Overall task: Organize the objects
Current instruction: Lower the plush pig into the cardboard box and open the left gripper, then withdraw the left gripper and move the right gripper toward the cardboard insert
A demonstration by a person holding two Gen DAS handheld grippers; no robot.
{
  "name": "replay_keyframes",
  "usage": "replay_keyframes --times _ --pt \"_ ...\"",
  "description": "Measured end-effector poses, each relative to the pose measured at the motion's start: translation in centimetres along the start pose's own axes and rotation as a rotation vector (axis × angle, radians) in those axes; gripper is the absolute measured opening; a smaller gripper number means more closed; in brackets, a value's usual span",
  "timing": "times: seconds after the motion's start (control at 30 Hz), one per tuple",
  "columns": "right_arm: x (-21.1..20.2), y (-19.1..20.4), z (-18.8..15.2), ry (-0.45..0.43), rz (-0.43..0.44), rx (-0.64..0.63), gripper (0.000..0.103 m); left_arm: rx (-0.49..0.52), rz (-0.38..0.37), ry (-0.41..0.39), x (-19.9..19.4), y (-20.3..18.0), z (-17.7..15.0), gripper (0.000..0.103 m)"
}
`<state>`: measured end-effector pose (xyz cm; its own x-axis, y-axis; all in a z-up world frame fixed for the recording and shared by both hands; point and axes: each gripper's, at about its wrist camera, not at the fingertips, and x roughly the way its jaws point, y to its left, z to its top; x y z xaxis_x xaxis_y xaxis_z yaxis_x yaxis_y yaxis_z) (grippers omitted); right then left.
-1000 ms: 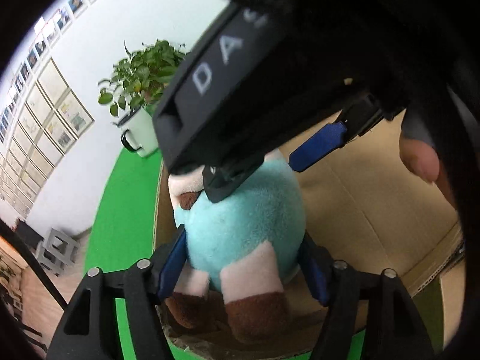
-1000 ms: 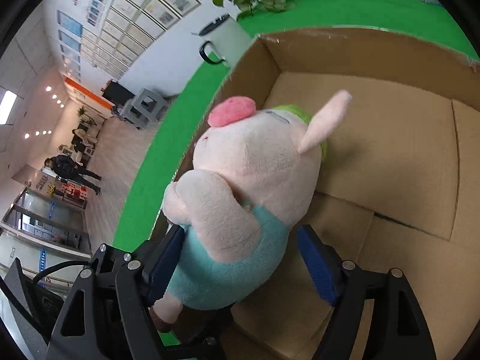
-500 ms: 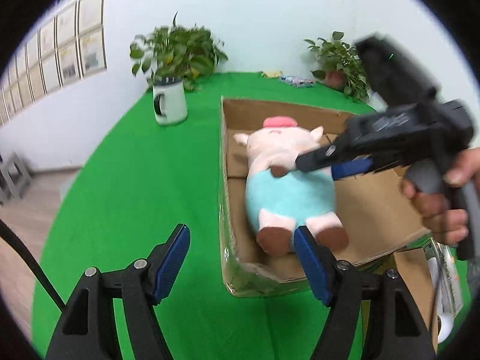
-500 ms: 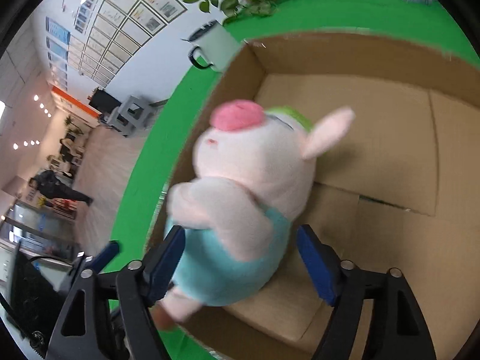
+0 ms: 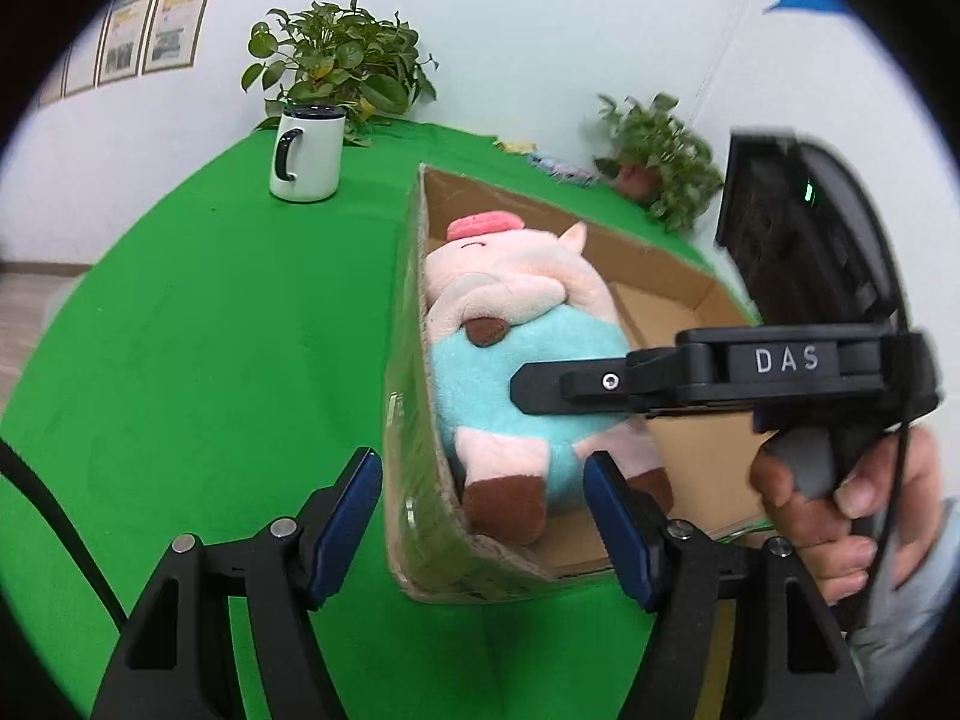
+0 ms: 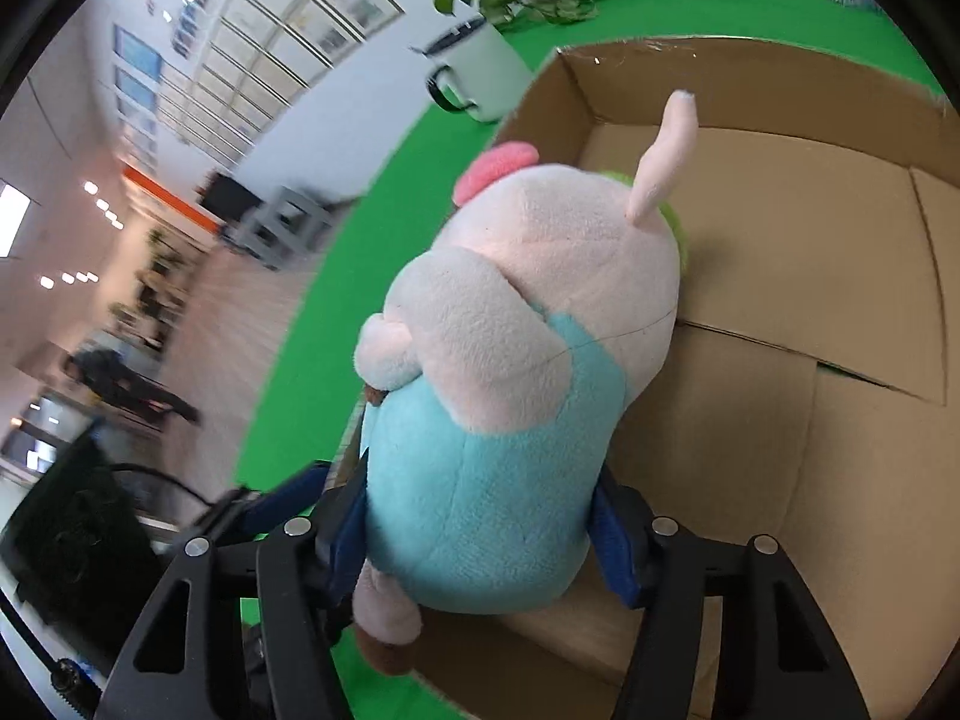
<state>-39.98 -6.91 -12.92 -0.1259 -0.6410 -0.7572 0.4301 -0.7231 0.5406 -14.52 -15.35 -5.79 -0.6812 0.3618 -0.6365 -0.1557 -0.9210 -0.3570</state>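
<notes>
— What does the toy look like, and where is it?

— A plush pig (image 5: 516,324): pale pink head with a brighter pink snout, light blue body, brown hooves. It lies in the cardboard box (image 5: 420,516), against its left wall, on the green cloth (image 5: 198,336).

— And the tools?

— The right gripper (image 6: 480,534) is closing, its blue pads against both sides of the blue belly, so it grips the pig. The left gripper (image 5: 483,516) hangs outside the box's near corner with nothing between its fingers; its jaws are narrowing slightly but stand wide apart.

— Anything around it?

— A white mug (image 5: 306,150) and a leafy plant (image 5: 336,66) at the far edge, another plant (image 5: 660,150) to the right. The box wall stands between the left gripper's fingers and the pig.

— Hard to see?

— The right gripper's black body covers part of the belly in the left view; the pig's face is turned away.
</notes>
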Motion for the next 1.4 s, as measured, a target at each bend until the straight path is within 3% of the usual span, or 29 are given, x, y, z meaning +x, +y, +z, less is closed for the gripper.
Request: replay_keyframes --times 0.1,0.13,0.2,0.23,0.37,0.43,0.53,0.63,0.77,0.83,0.87,0.97,1.17,1.4 --pt "1.6 -0.7 0.0 0.046 0.034 0.056 0.064 -0.009 -0.012 0.002 0.5 0.5 0.4 0.068" --pt "2.5 -0.9 -0.2 0.076 0.025 0.062 0.070 -0.016 -0.016 0.009 0.6 0.5 0.3 0.068" --pt "3.1 -0.9 0.0 0.080 0.012 0.075 0.077 -0.044 -0.046 0.038 1.4 0.8 0.2 0.057" --pt "3.2 -0.8 -0.1 0.090 0.005 0.092 0.082 -0.055 -0.052 0.060 1.8 0.9 0.1 0.057" --pt "2.8 0.1 -0.4 0.093 -0.023 0.095 0.084 -0.056 -0.035 0.040 1.4 0.5 0.0 0.057" --pt "1.0 1.1 -1.4 0.044 -0.062 0.068 0.087 -0.035 -0.007 0.014 0.4 0.0 -0.2 0.057" --pt "-4.6 3.2 -5.1 -0.134 -0.185 0.009 0.103 0.036 0.041 -0.047 -1.5 -1.5 -0.4 0.058" --pt "-9.4 5.4 -9.7 -0.273 -0.305 -0.010 0.102 0.057 0.094 -0.051 -2.0 -2.6 -0.4 0.061" --pt "-12.7 6.0 -15.3 -0.412 -0.429 0.008 0.102 0.086 0.110 -0.098 -3.8 -4.9 -1.2 0.061" --pt "-14.8 5.7 -18.7 -0.463 -0.479 0.016 0.102 0.148 0.143 -0.154 -5.0 -7.3 -2.0 0.073" --pt "-17.5 4.0 -20.0 -0.477 -0.489 0.017 0.102 0.179 0.149 -0.185 -5.7 -8.7 -2.6 0.084" --pt "-18.2 2.8 -22.1 -0.517 -0.544 0.018 0.102 0.251 0.125 -0.237 -7.2 -12.3 -4.3 0.084" --pt "-22.0 3.1 -26.4 -0.540 -0.621 0.006 0.102 0.202 -0.019 -0.168 -7.8 -14.3 -5.7 0.084" --pt "-26.5 3.1 -30.9 -0.570 -0.629 0.025 0.102 0.194 -0.056 -0.136 -9.0 -14.9 -7.1 0.083"
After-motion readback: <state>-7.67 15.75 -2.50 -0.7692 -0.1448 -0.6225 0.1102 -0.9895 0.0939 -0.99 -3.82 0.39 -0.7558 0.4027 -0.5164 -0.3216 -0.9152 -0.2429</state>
